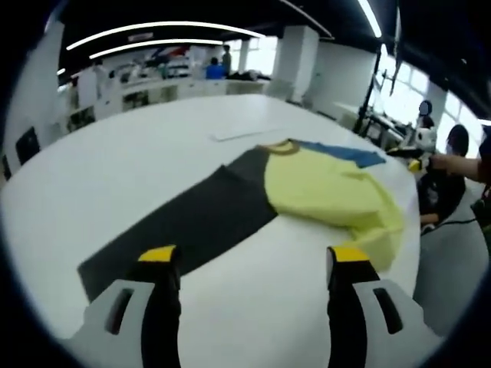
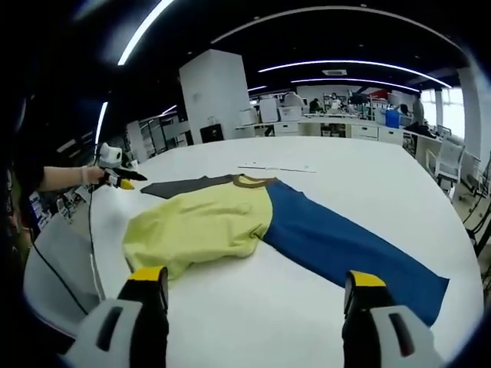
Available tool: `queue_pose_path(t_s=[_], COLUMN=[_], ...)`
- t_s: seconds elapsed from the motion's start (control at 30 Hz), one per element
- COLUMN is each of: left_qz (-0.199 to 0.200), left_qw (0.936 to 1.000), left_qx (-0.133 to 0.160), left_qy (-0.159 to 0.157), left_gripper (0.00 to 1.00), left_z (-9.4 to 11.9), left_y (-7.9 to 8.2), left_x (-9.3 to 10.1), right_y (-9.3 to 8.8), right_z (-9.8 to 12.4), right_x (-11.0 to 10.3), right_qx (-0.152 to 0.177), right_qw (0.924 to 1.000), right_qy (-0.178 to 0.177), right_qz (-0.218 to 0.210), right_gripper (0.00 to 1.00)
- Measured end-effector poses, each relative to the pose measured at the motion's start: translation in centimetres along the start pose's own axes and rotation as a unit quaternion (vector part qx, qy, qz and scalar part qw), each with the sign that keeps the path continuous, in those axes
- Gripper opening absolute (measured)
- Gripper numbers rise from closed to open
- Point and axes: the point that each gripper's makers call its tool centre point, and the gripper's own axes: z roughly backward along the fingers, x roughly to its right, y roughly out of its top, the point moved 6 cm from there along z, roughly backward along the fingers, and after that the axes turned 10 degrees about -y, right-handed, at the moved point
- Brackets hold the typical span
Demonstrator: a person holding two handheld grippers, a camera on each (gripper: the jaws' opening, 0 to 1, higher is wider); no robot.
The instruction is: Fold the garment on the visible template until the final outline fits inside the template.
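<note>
The left gripper (image 1: 255, 262) stands with its two yellow-tipped jaws spread wide above the white table (image 1: 115, 176), nothing between them. The right gripper (image 2: 257, 285) is likewise wide open and holds nothing, hovering over the near edge of the same table (image 2: 368, 184).

The garment (image 1: 330, 192) lies flat on the tabletop, a yellow shirt with a darker ribbed collar (image 1: 282, 146). In the left gripper view its yellow body sits partly bunched near the table's right edge, with a dark grey panel (image 1: 192, 222) stretching from under it toward the jaws and a blue panel (image 1: 345, 153) showing on the far side. In the right gripper view the garment (image 2: 199, 226) has the yellow part lying folded toward the left, a long blue panel (image 2: 337, 245) running out to the right, and a strip of grey (image 2: 180, 185) beyond the yellow.

A thin pale strip (image 2: 276, 168) lies on the table beyond the collar.

At the table's edge the other gripper (image 2: 115, 172) comes into the right gripper view, held by a person's hand (image 2: 90, 175).

The room is a large open office with white columns (image 2: 215, 92), desks and shelving along the back, long ceiling light strips (image 1: 161, 31) and bright windows (image 1: 399, 84). Seated people (image 1: 449, 169) show beside the table.
</note>
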Motion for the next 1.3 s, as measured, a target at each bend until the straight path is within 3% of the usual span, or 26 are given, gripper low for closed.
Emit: queue_pose_path(t_s=[0.23,0.27,0.37,0.47,0.57,0.83,1.1,1.3], left_qz=[-0.01,-0.026,-0.011,-0.01,-0.005,-0.014,-0.011,-0.01], left_qw=[0.999,0.9966,0.9921,0.9873,0.9851,0.9822,0.9845,0.9833], left_qx=[0.013,0.022,0.038,0.024,0.014,-0.026,-0.034,-0.048], left_qy=[-0.042,-0.075,-0.119,-0.157,-0.171,-0.186,-0.172,-0.175], left_gripper=[0.72,0.71,0.66,0.6,0.57,0.46,0.26,0.25], left_z=[-1.2,-1.4,-1.9,-2.8,-3.8,-5.2,-6.1,-7.0], left_y=[0.1,0.2,0.3,-0.3,-0.9,-2.5,-3.2,-3.7], left_x=[2.2,3.1,4.6,6.2,7.1,7.9,7.3,7.3], right_y=[-0.6,-0.7,-0.9,-1.2,-1.4,-1.6,-1.8,-2.0], right_z=[0.6,0.7,0.7,0.6,0.6,0.8,0.7,0.5], right_x=[-0.1,-0.1,-0.2,-0.4,-0.8,-0.7,-1.1,-1.3], right_qx=[-0.002,-0.002,-0.001,-0.003,-0.004,-0.004,-0.009,-0.012], right_qw=[1.0,1.0,0.9999,0.9999,0.9999,0.9998,0.9997,0.9997], right_qy=[-0.003,-0.004,-0.004,-0.003,0.001,0.001,0.006,0.009], right_qz=[-0.004,-0.005,-0.012,-0.012,-0.014,-0.018,-0.021,-0.021], right_gripper=[0.96,0.95,0.95,0.95,0.95,0.95,0.92,0.92])
